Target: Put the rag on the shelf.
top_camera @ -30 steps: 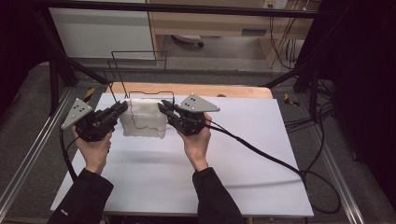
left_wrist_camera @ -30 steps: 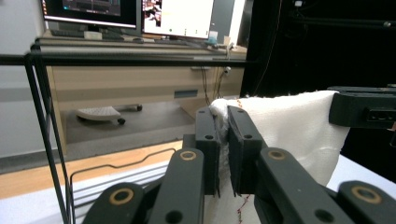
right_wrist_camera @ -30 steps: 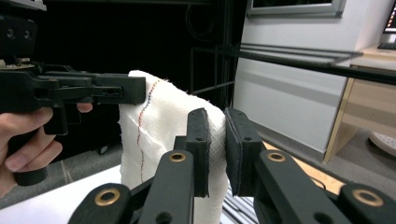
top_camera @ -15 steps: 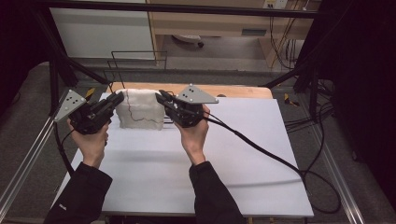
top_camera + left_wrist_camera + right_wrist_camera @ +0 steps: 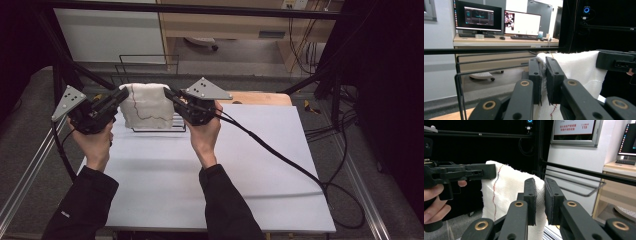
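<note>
In the high view, a white woven cloth with a thin red stitched line (image 5: 146, 106) is held up off the white table top (image 5: 200, 185), stretched between the left gripper (image 5: 120, 93) and the right gripper (image 5: 169, 94), each at an upper corner. It hangs just in front of a black wire rack (image 5: 150, 67) at the table's far edge, seemingly so that it can be draped over a rail.

In the left gripper view, the jaws are pressed together on the cloth's (image 5: 579, 67) corner, which is pinched between the pads; a rail of the rack (image 5: 486, 51) crosses just behind.

In the right gripper view, the jaws are likewise closed on the cloth's (image 5: 511, 187) other corner, so that the top edge is kept taut and level.
</note>
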The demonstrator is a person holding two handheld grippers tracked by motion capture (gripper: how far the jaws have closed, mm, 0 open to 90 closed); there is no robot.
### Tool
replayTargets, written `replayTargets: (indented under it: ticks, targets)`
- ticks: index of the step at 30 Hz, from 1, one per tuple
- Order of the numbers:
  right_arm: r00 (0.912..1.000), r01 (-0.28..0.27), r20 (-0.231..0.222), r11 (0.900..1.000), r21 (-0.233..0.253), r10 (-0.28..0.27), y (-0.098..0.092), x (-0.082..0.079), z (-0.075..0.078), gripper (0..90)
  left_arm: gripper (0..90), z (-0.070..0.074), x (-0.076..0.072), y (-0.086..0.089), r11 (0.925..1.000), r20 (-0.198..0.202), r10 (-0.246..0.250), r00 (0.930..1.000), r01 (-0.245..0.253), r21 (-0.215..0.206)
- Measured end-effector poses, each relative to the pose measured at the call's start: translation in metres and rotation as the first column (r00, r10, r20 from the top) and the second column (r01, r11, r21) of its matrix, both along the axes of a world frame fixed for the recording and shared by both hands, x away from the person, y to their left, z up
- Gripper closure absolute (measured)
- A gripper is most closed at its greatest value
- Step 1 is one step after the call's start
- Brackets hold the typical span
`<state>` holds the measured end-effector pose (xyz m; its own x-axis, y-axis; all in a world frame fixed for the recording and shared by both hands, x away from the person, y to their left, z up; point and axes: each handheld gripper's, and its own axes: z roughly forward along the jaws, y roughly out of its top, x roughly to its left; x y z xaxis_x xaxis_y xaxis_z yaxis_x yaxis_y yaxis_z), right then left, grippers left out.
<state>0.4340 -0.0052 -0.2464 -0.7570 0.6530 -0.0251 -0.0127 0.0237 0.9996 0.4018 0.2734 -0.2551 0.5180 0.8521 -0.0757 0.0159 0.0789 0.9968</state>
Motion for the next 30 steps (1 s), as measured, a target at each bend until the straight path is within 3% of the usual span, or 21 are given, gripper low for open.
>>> replayTargets:
  ticks: [30]
  targets:
    - [0.9975, 0.045, 0.053, 0.999, 0.018, -0.045, 0.011, 0.024, 0.041, 81.1, 83.5, 0.043, 0.026, 0.002, 0.9992, 0.058, 0.039, 0.9975, -0.040, 0.000]
